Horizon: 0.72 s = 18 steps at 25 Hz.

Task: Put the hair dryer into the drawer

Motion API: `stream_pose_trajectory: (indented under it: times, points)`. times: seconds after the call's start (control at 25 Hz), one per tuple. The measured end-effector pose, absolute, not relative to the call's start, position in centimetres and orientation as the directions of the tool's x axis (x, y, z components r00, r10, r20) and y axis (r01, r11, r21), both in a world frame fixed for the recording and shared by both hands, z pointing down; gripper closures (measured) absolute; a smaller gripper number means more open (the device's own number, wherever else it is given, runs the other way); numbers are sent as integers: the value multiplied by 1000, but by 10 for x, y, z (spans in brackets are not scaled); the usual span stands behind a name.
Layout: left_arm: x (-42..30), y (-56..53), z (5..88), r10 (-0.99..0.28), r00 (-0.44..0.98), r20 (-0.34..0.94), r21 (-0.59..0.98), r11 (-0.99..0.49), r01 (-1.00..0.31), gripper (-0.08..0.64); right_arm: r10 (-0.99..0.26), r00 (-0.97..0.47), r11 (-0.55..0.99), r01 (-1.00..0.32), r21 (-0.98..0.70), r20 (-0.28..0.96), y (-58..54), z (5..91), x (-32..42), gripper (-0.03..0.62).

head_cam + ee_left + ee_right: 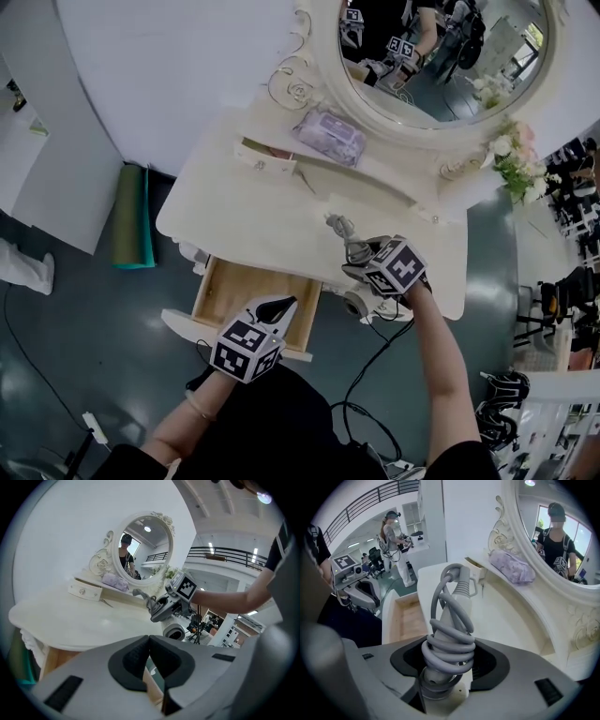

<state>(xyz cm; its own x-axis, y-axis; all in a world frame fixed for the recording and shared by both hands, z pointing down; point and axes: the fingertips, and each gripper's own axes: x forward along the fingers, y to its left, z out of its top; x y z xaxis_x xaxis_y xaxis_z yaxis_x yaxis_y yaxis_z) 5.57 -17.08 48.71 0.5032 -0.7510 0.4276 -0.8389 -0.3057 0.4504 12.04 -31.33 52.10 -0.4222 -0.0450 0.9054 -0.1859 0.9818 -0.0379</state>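
Hair dryer [449, 620], cord coiled round its handle, is held by the right claw [447, 667] at the front edge of the surface [262, 225], just right of the open drawer [253, 291]. That claw's jaws stand about half apart, clamped on the wrapped handle. Carrying looks to be the step in hand; next comes a swing left and down into the drawer. The left claw [149, 644], closed and empty, hovers by the drawer's front.
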Motion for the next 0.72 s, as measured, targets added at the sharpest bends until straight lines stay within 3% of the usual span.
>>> stream_pose_trajectory:
  times: [0.72]
  points:
    - [-8,-126,502,-821,337,460,430,-126,-894,560,101,-474,994,11,-108,875,-211,542,34,339]
